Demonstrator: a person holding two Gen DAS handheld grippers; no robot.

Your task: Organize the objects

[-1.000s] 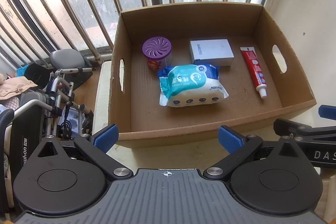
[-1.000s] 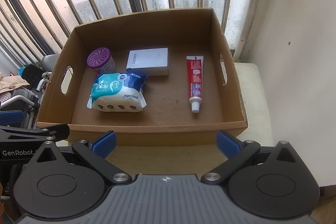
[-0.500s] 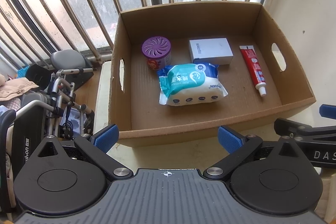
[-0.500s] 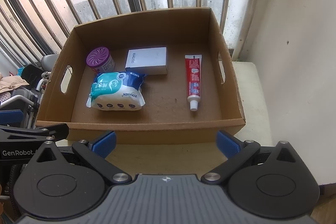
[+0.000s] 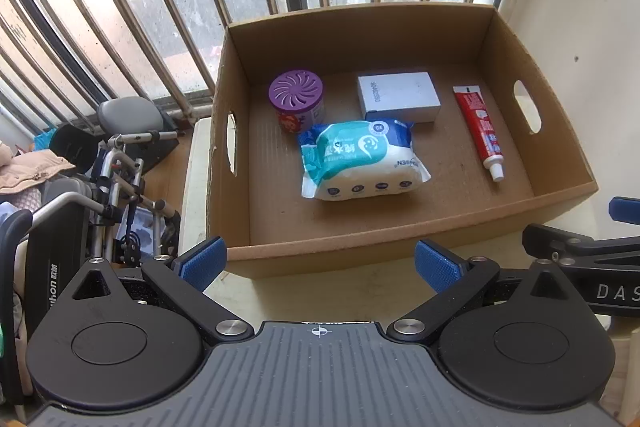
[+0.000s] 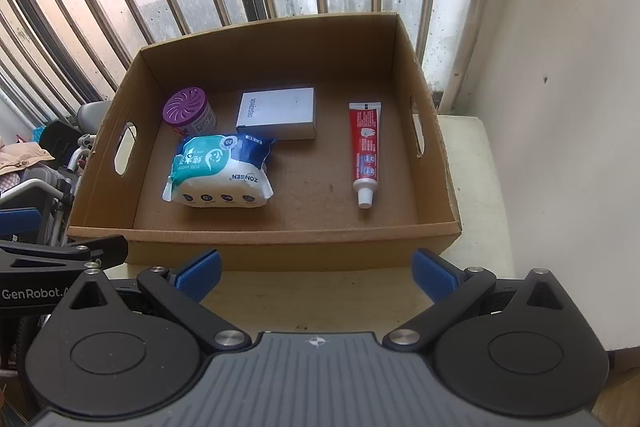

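Here, cardboard box (image 6: 260, 251) holding teal-white wipes pack (image 6: 218, 171), red toothpaste tube (image 6: 365, 147), both tools wide, empty

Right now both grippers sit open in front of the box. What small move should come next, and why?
Probably ease the right gripper forward over the box's near wall toward the toothpaste tube. It lies alone on the right side, clear of the other items, cap toward the gripper. The left gripper is also open and empty, nearer the wipes pack.
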